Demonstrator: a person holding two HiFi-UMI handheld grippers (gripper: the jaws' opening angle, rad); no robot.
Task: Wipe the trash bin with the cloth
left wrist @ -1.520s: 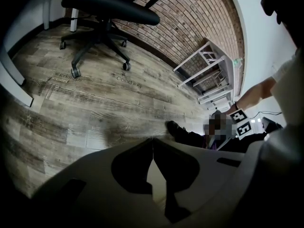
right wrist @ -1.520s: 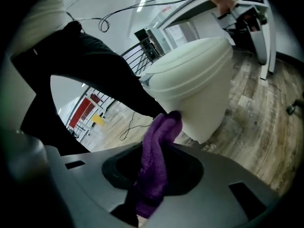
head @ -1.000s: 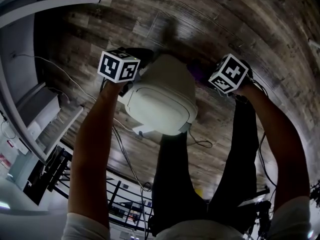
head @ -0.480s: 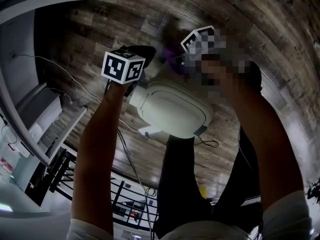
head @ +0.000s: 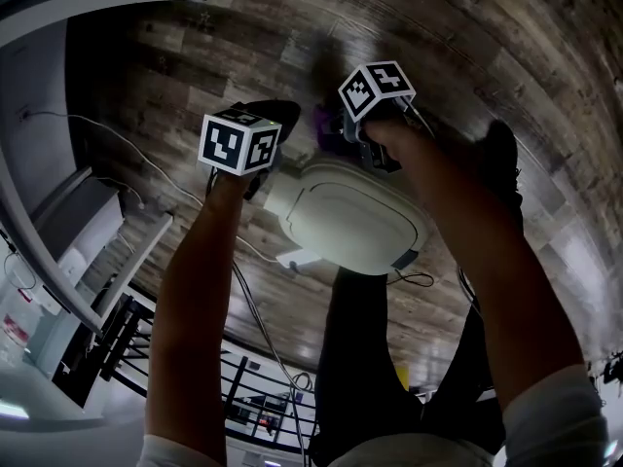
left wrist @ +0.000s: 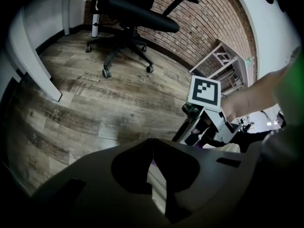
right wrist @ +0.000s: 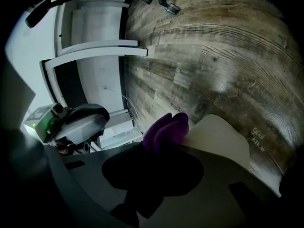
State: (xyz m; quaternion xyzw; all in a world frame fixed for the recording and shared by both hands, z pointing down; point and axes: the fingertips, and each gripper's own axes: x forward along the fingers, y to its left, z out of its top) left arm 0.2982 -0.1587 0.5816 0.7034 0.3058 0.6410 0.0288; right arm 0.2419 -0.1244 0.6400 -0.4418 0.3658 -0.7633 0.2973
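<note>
Wood-plank floor [head: 467, 37] of an office, with a brick wall [left wrist: 204, 23], a black office chair [left wrist: 137, 13] and white table panels [right wrist: 95, 49] behind. Faint lettering is printed on some floor planks, too small and blurred to read. Thin cables [head: 243, 261] trail over the floor at left.

Centre: the white trash bin [head: 346, 217], tipped on its side in front of the person's dark trouser legs [head: 389, 358].

Left: the left gripper [left wrist: 152, 146] sits at the bin's left edge. Its fingers [left wrist: 130, 170] are clenched, tips meeting, with a pale strip of the bin's edge caught in the narrow gap between them.

Right: the right gripper [right wrist: 156, 148] is at the bin's far edge. Its fingers [right wrist: 185, 170] are clamped on the purple cloth [right wrist: 166, 127], which bunches out past the tips and touches the bin's pale rounded surface.

Each gripper carries a cube with black-and-white square markers; these bear patterns only, no readable words.
</note>
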